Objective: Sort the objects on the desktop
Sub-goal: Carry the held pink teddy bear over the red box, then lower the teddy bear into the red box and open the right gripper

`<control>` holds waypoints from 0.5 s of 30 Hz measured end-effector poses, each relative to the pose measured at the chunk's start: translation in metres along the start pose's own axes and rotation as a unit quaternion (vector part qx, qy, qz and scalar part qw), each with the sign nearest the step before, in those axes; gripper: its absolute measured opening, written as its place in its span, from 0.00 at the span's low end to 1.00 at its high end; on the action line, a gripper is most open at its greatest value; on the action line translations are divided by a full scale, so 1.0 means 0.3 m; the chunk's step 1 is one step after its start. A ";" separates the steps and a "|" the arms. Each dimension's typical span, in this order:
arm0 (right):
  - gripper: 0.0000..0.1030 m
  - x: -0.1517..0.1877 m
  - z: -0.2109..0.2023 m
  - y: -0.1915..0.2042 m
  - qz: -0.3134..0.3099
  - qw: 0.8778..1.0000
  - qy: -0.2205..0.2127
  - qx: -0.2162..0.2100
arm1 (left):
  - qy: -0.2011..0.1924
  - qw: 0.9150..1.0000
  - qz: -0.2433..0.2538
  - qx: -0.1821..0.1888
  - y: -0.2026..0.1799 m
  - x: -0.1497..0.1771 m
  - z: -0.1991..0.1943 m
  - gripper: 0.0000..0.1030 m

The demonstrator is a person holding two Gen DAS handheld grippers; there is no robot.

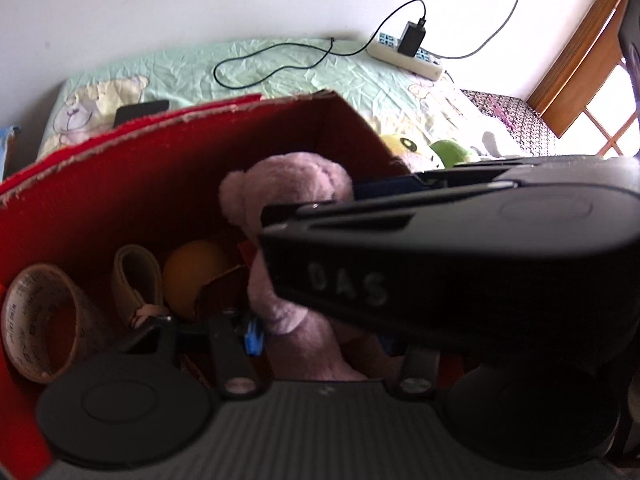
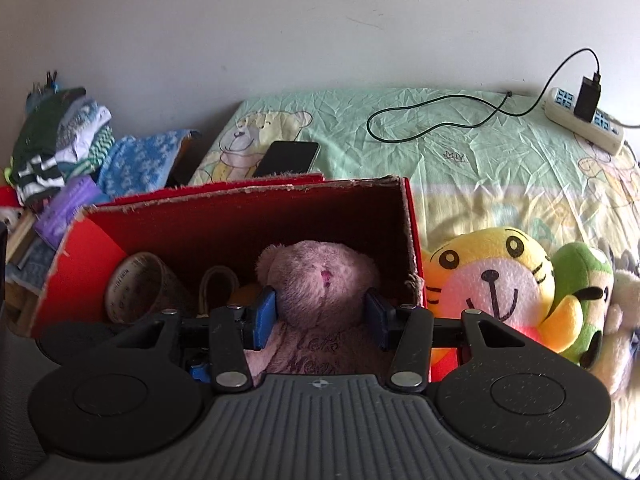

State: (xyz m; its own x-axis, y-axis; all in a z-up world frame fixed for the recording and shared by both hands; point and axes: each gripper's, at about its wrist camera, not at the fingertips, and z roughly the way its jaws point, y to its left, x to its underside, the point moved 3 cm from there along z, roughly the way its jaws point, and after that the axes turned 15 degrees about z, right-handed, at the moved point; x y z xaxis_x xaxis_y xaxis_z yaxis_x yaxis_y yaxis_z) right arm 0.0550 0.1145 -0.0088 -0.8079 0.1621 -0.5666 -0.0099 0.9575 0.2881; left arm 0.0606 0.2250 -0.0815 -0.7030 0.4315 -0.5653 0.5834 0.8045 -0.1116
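A pink plush bear (image 2: 320, 280) sits inside the red cardboard box (image 2: 248, 216). My right gripper (image 2: 320, 316) has its blue pads (image 2: 264, 314) on both sides of the bear's neck, touching it. In the left wrist view the bear (image 1: 288, 200) and box (image 1: 120, 184) show again, with the right gripper's black body (image 1: 460, 256) crossing in front. My left gripper's own fingers are mostly hidden behind it; only a blue tip (image 1: 253, 338) shows. A tape roll (image 2: 136, 284), a strap loop (image 2: 218, 284) and an orange ball (image 1: 192, 276) lie in the box.
A yellow tiger plush (image 2: 492, 276), a green plush (image 2: 580, 280) and a white plush (image 2: 624, 312) lie right of the box. A phone (image 2: 288, 158), a cable (image 2: 432, 120) and a power strip (image 2: 584, 120) lie on the green sheet. Folded clothes (image 2: 60, 144) are piled at left.
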 end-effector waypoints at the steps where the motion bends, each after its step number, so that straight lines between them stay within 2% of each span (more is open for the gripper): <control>1: 0.47 0.000 0.004 0.004 -0.005 1.000 -0.001 0.004 | 0.002 1.000 -0.004 0.002 0.007 0.000 0.008 0.49; 2: 0.45 -0.002 0.008 0.006 -0.008 1.000 -0.001 0.009 | 0.007 1.000 -0.009 0.006 0.012 0.004 0.014 0.48; 6: 0.46 -0.004 0.013 0.006 -0.009 1.000 -0.004 0.003 | 0.012 1.000 -0.012 0.017 0.016 0.016 0.024 0.46; 13: 0.43 -0.022 -0.010 -0.035 0.048 0.999 -0.010 -0.023 | 0.024 0.999 -0.012 0.019 0.011 0.024 0.034 0.49; 15: 0.38 -0.021 -0.015 -0.045 0.062 0.998 -0.008 -0.029 | 0.028 0.999 -0.012 0.015 0.011 0.022 0.036 0.52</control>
State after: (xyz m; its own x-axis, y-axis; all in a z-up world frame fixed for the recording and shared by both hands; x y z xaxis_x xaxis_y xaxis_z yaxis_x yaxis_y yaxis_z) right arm 0.0576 0.0995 -0.0057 -0.7959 0.2830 -0.5352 0.0557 0.9145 0.4007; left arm 0.0622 0.2261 -0.0943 -0.7381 0.4350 -0.5157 0.5775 0.8026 -0.1494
